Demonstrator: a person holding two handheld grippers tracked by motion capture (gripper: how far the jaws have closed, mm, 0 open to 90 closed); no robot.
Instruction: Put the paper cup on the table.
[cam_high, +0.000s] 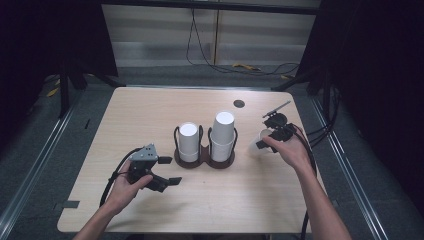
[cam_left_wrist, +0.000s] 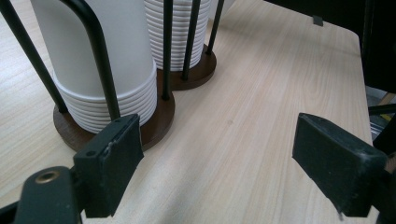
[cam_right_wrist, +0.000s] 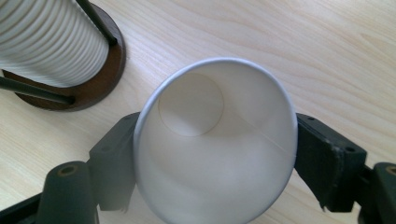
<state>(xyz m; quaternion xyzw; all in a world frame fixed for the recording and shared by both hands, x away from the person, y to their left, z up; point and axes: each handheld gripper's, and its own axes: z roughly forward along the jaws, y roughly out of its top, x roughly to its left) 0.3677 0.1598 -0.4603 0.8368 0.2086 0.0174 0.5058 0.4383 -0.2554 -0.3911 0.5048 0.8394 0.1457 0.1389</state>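
A dark wooden cup holder (cam_high: 205, 158) with black wire uprights stands mid-table, carrying two stacks of white paper cups (cam_high: 189, 141) (cam_high: 223, 134). My left gripper (cam_high: 169, 170) is open, low at the front left, with its jaws spread toward the holder's base (cam_left_wrist: 159, 122) and nothing between them. My right gripper (cam_high: 264, 140) is to the right of the holder, shut on a single white paper cup (cam_right_wrist: 215, 144). That cup lies on its side between the jaws, its open mouth facing the camera, just beside the taller stack (cam_right_wrist: 46, 42).
A small dark round hole (cam_high: 239, 103) marks the wooden table (cam_high: 150, 107) at the back right. Cables trail from both grippers off the table's edges. Bare tabletop lies in front of the holder and at the back.
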